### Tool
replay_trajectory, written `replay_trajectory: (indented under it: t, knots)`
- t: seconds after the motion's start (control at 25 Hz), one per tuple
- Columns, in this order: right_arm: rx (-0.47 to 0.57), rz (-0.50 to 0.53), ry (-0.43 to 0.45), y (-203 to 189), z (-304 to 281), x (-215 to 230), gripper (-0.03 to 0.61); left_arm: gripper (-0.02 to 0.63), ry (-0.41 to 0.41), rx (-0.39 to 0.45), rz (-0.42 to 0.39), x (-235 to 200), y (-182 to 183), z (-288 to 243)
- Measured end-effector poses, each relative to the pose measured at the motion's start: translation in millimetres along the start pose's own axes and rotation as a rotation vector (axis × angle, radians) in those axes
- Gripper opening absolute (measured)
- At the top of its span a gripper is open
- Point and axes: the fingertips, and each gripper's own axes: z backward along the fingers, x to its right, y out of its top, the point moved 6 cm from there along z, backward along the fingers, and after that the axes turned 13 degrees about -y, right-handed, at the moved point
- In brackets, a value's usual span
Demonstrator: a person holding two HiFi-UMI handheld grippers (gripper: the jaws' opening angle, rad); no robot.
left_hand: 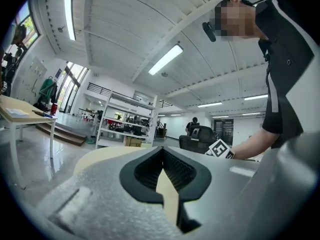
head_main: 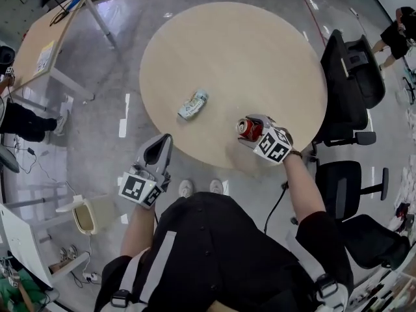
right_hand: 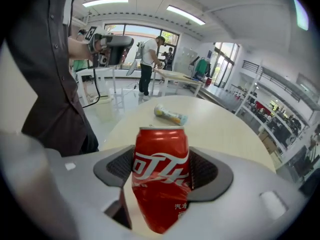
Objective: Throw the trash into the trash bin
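The red can (right_hand: 160,176) is clamped between the pads of the right gripper (right_hand: 161,160), over the near edge of the round table (head_main: 260,57); its long axis is set upright in the right gripper view, rim toward the top of the frame; its dented base is cut off by the gripper's body. The left gripper (left_hand: 162,153) is closed on nothing. A crumpled pale wrapper (head_main: 193,104), hard to identify, is laid slantwise at the table's centre; the trash bin (head_main: 76,221) is seen at lower left.
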Motion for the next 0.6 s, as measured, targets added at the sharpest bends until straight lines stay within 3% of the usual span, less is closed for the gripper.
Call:
replay_trajectory:
  t: [0.36,0.48,0.6]
  knots:
    - [0.244,-0.203,-0.244,25.3,70.7,26.7,0.319,0.0,-0.076,0.04,-0.038,8.5,19.6,-29.2]
    - [0.332,-0.314,-0.254,30.9,80.6,28.6,0.314,0.0,-0.061,0.051,-0.036,15.3,20.2,-29.7]
    - [0.404,-0.34,-0.232,42.1,81.5,28.1,0.311,0.0,0.002,0.06,-0.02,21.2,13.8,-19.7]
